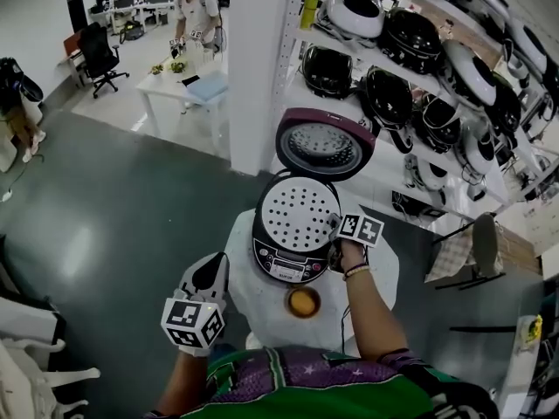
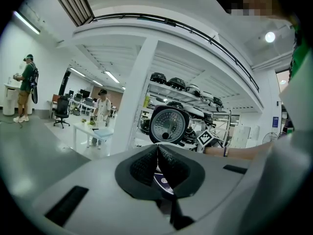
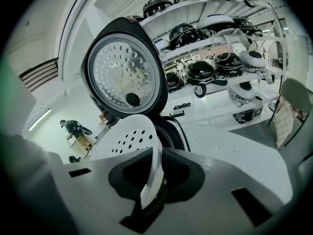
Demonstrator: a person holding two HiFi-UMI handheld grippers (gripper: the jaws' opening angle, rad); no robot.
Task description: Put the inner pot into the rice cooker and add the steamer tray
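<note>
at steamer tray [image 1: 297, 216], right arm [image 1: 371, 312] outstretched

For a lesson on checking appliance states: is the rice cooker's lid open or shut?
Open. The lid stands raised behind the rice cooker, its inner plate facing forward, and the steamer tray shows uncovered at the opening.

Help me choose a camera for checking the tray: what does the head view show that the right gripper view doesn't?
Only the head view: the whole white perforated steamer tray lying across the mouth of the dark rice cooker, the cooker's front control panel, a small round orange dish on the white table, and the left tool. Only the right gripper view: the tray's rim edge-on between the right tool's pads. Both: the tray, the raised lid with its shiny dimpled inner plate, and shelves of other cookers.
</note>
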